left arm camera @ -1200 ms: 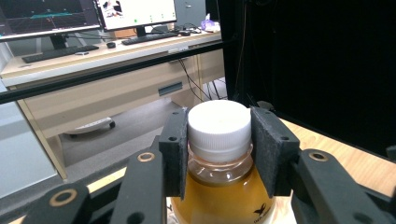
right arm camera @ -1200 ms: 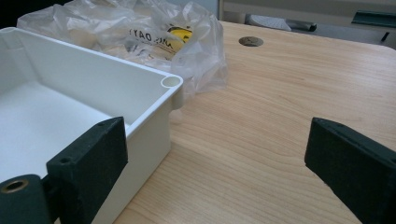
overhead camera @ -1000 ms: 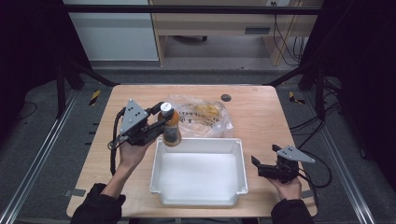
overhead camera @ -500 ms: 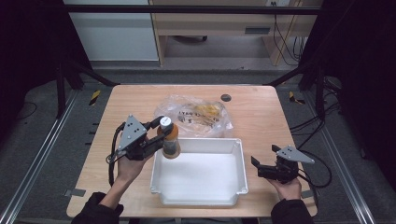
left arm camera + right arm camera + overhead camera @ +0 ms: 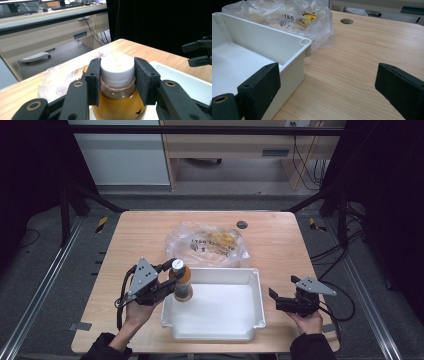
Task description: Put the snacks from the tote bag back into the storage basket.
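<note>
High view overhead; gripper views close, sharing tray (image 5: 256,285).

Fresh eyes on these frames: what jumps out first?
The left hand-held gripper is clamped on the white cap of an amber bottle, holding it upright over the left end of the white tray. A crumpled clear plastic bag lies just beyond the tray. The right hand-held gripper sits open on the table, right of the tray.
</note>
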Demonstrator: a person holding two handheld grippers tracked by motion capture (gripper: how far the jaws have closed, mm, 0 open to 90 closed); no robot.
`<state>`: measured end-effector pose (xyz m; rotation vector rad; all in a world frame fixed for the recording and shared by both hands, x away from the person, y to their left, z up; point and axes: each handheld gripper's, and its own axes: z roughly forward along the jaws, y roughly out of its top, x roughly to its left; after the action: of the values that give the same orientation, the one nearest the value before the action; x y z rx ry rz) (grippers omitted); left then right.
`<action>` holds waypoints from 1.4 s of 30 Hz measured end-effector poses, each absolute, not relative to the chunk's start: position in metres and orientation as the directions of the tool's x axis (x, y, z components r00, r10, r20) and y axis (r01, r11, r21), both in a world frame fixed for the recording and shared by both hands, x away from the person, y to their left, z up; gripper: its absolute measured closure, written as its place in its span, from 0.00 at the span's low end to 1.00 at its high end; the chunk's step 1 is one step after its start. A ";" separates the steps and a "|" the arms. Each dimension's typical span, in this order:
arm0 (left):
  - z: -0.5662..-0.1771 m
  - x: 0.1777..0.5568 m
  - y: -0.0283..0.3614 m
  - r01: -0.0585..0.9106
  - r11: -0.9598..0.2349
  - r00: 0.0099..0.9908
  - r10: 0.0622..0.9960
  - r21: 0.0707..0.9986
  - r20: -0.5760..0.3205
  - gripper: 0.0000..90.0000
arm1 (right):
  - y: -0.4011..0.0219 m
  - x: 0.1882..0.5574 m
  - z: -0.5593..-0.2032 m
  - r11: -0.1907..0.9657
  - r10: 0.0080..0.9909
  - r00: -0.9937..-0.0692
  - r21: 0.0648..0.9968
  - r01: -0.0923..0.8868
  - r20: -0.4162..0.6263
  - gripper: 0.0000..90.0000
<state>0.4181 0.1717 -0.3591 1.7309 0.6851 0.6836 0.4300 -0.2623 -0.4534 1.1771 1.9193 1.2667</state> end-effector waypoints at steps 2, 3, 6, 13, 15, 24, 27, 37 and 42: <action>-0.362 0.418 0.173 0.114 -0.237 0.668 0.737 0.965 0.102 0.66 | -0.262 0.430 -0.453 0.172 0.886 -0.464 0.914 0.367 0.019 0.07; -0.363 0.417 0.173 0.119 -0.237 0.669 0.736 0.964 0.099 0.66 | -0.262 0.430 -0.453 0.173 0.885 -0.464 0.914 0.367 0.019 0.07; -0.368 0.416 0.173 0.130 -0.242 0.668 0.738 0.961 0.095 0.66 | -0.262 0.430 -0.453 0.173 0.885 -0.464 0.914 0.368 0.019 0.07; -0.379 0.415 0.173 0.155 -0.258 0.668 0.739 0.954 0.091 0.65 | -0.263 0.430 -0.453 0.175 0.886 -0.464 0.914 0.365 0.016 0.07; -0.381 0.415 0.174 0.159 -0.267 0.669 0.737 0.951 0.095 0.65 | -0.263 0.430 -0.453 0.175 0.886 -0.464 0.914 0.365 0.016 0.07; -0.389 0.414 0.177 0.181 -0.270 0.667 0.741 0.946 0.083 0.65 | -0.262 0.430 -0.453 0.176 0.886 -0.464 0.913 0.367 0.015 0.07; -0.392 0.414 0.177 0.192 -0.264 0.670 0.739 0.945 0.070 0.65 | -0.262 0.430 -0.453 0.177 0.885 -0.465 0.913 0.367 0.016 0.07; -0.400 0.413 0.179 0.209 -0.286 0.666 0.742 0.935 0.078 0.65 | -0.263 0.430 -0.453 0.177 0.885 -0.465 0.913 0.367 0.015 0.07; -0.401 0.413 0.180 0.209 -0.286 0.663 0.744 0.935 0.080 0.65 | -0.263 0.430 -0.453 0.177 0.886 -0.464 0.914 0.364 0.013 0.07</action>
<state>0.4134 0.1797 -0.4013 1.8250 0.7581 0.6352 0.4297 -0.2630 -0.4531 1.1728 1.9194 1.2602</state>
